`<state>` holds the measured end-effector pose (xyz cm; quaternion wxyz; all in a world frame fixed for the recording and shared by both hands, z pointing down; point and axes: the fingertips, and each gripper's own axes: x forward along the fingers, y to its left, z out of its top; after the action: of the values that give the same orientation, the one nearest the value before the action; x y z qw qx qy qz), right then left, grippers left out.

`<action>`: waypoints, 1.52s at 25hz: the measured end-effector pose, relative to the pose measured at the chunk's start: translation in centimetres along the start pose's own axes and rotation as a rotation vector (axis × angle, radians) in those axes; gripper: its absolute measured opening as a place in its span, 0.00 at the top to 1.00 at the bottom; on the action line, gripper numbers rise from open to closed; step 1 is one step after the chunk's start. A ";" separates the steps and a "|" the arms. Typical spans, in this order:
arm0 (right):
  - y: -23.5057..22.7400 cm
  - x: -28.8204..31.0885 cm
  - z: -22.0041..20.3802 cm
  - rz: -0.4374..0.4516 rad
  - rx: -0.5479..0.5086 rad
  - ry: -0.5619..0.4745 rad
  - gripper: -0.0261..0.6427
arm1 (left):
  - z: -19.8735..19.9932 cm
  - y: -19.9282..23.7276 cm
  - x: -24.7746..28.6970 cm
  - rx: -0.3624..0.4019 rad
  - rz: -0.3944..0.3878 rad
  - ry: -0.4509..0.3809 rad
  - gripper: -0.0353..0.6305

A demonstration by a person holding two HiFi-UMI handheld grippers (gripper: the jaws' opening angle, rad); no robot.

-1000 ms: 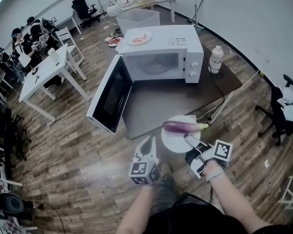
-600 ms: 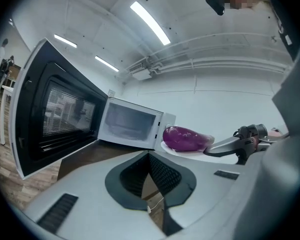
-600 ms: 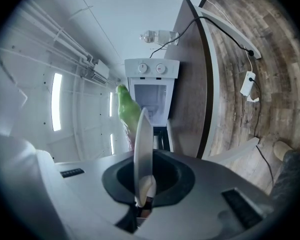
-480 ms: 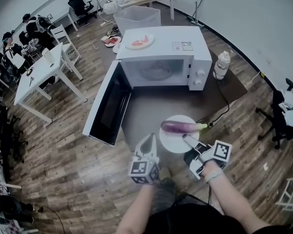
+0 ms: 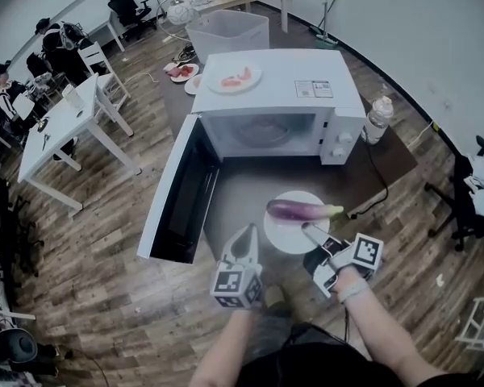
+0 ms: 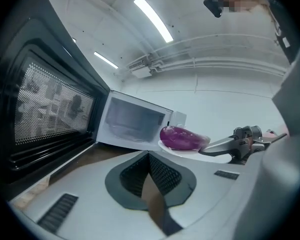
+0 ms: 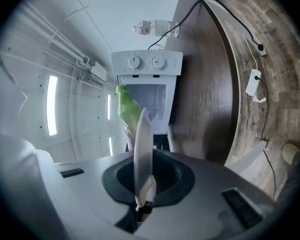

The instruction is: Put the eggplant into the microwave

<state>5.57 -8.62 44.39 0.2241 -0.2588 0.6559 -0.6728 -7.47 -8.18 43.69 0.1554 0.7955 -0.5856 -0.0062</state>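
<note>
microwave [image 5: 278, 95]: larger, shifted toward the right and lower in the head view
plate [image 5: 294, 234] with eggplant [image 5: 298, 210]: nearer the oven's open front, less dark tabletop [image 5: 246, 188] between
bottle [image 5: 377, 119]: further right

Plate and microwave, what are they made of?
Plate: plain white, smooth, with a thin edge. It could be ceramic or hard plastic; the look leaves that open.
Microwave: probably a painted metal shell, white, smooth and slightly shiny. Its door has a dark window, likely glass, backed by a metal mesh of tiny holes.
</note>
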 end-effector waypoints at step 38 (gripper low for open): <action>-3.4 15.2 9.3 0.051 -0.008 0.047 0.95 | 1.3 5.6 10.9 0.072 -0.057 -0.087 0.94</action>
<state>0.00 -25.36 48.69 0.2246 -0.2270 0.6700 -0.6702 -9.51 -20.12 45.76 0.1008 0.8158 -0.5689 -0.0239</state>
